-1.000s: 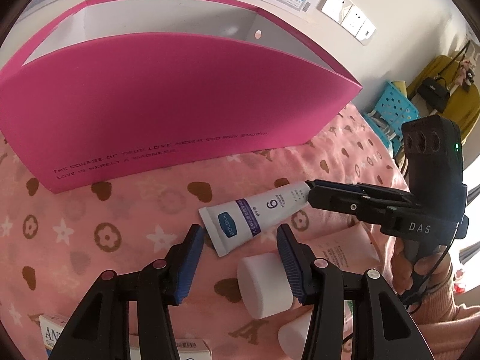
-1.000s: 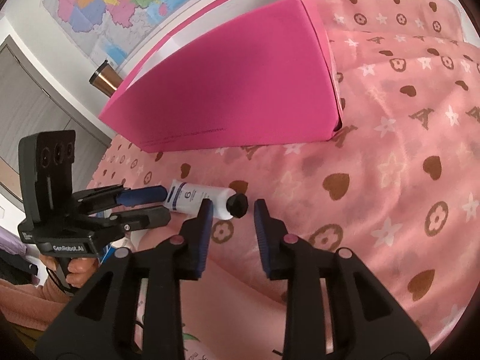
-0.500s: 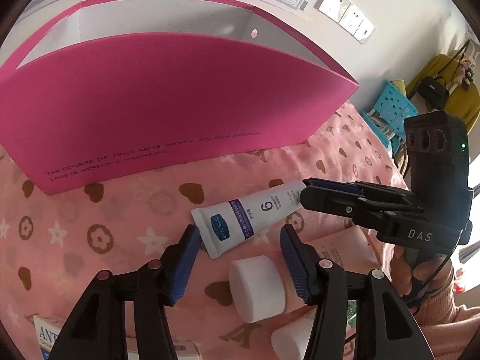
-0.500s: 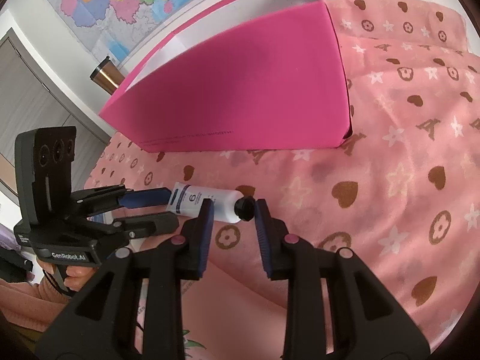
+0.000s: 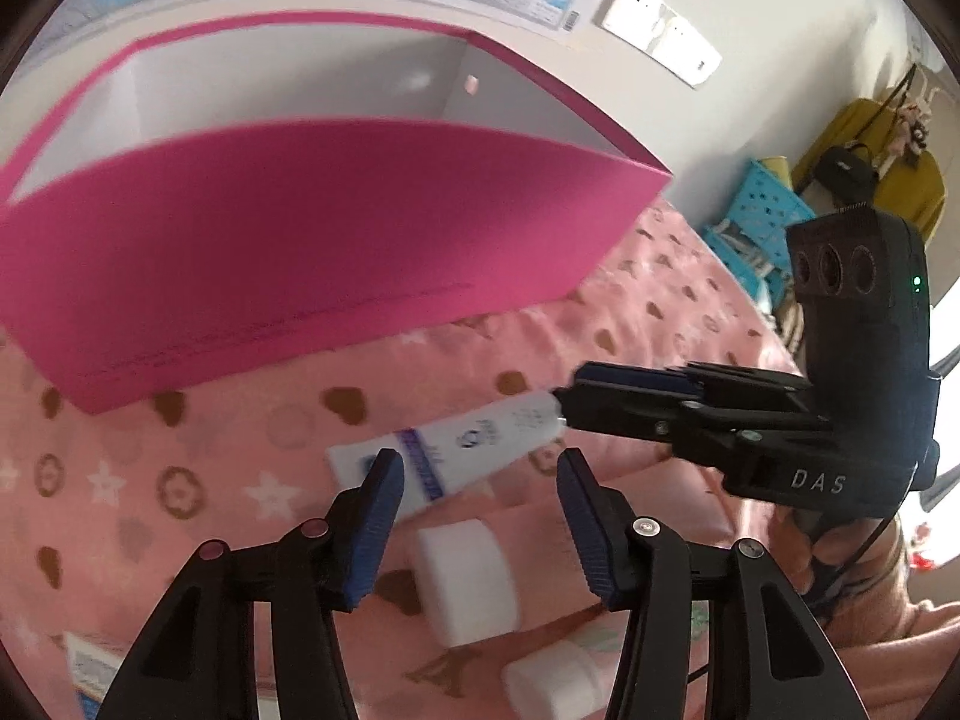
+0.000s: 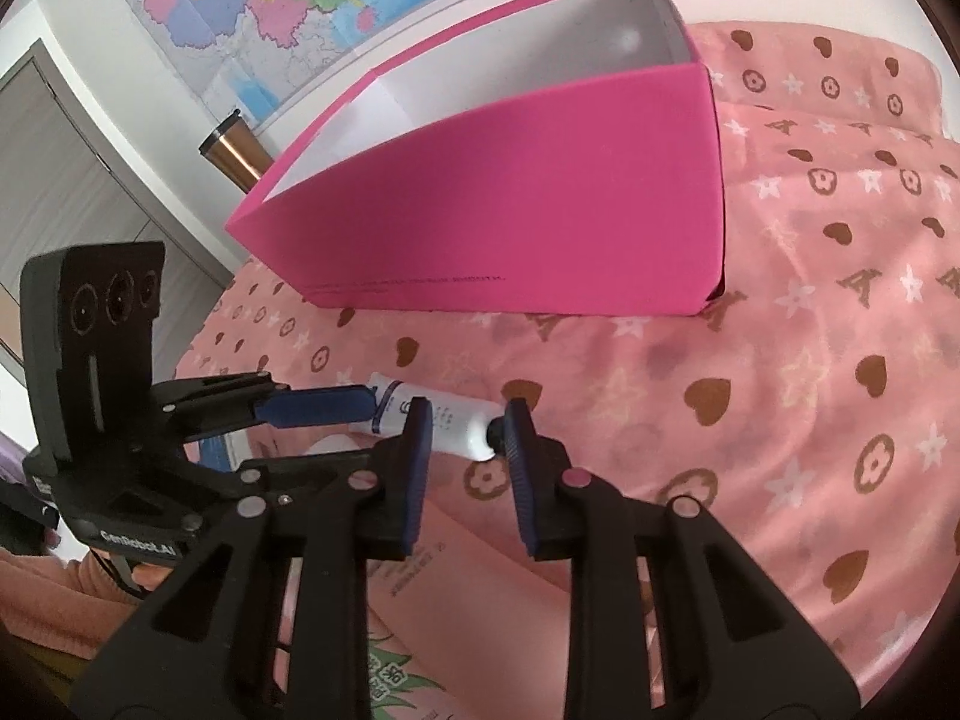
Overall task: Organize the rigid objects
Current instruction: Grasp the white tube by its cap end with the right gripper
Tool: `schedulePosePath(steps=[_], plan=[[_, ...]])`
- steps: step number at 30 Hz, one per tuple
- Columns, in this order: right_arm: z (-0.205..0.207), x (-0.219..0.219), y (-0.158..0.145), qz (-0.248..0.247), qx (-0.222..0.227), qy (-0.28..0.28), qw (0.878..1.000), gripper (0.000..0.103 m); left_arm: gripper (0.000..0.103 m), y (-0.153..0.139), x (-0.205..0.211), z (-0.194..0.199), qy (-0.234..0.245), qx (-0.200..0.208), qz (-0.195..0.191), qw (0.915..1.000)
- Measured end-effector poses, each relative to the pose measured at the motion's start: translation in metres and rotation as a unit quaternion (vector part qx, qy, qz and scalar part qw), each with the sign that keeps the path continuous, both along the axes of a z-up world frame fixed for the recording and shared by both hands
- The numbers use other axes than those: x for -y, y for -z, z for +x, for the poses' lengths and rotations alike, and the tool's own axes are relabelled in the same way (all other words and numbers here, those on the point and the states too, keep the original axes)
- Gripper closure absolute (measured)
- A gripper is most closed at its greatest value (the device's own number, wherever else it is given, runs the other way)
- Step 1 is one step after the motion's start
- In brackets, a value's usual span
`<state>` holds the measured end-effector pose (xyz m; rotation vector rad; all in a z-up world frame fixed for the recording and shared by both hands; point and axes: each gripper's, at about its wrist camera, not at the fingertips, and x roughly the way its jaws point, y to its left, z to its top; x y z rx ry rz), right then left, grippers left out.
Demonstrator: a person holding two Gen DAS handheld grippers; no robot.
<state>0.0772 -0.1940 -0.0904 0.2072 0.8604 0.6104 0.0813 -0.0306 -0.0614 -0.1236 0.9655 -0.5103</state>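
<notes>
A white tube (image 5: 474, 438) with a black cap lies on the pink patterned cloth in front of a tall open pink box (image 5: 300, 258). My left gripper (image 5: 480, 480) hangs open just above the tube's flat end, jaws closing slightly, and only its left pad overlaps the tube. My right gripper (image 5: 567, 402) comes in from the right, its jaws closing on the tube's cap end. In the right wrist view the tube (image 6: 456, 420) crosses the right gripper (image 6: 465, 426), with the cap against the right pad. The left gripper's upper finger (image 6: 318, 405) reaches the flat end. The pink box (image 6: 540, 210) stands behind.
A white jar (image 5: 468, 576) and a smaller white bottle (image 5: 552, 678) lie under my left gripper, with a printed carton (image 5: 90, 666) at the lower left. A pink printed pouch (image 6: 432, 570) lies under my right gripper. A copper tumbler (image 6: 234, 156) stands beyond the box. A hand (image 5: 840, 546) holds the right gripper.
The tube's cap went from mid-gap to against my right gripper's right pad as those jaws narrowed a little. Both views tilted slightly; the tube kept about the same spot.
</notes>
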Motion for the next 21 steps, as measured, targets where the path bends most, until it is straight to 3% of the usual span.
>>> schedulePosePath(steps=[4,9,16,21], plan=[[0.003,0.008,0.005,0.009,-0.013,0.011,1.000,0.075,0.050,-0.001,-0.015,-0.001,-0.016,0.003,0.003,0.9999],[0.008,0.005,0.011,0.016,-0.024,0.001,1.000,0.071,0.048,0.014,-0.023,0.004,-0.022,-0.031,0.003,0.9993],[0.008,-0.002,0.014,0.016,-0.024,-0.007,1.000,0.067,0.040,0.015,-0.016,0.005,-0.007,-0.027,-0.001,0.9996],[0.004,0.002,0.007,0.024,-0.014,-0.001,1.000,0.067,0.040,0.015,-0.011,0.003,-0.010,-0.017,0.001,0.9998]])
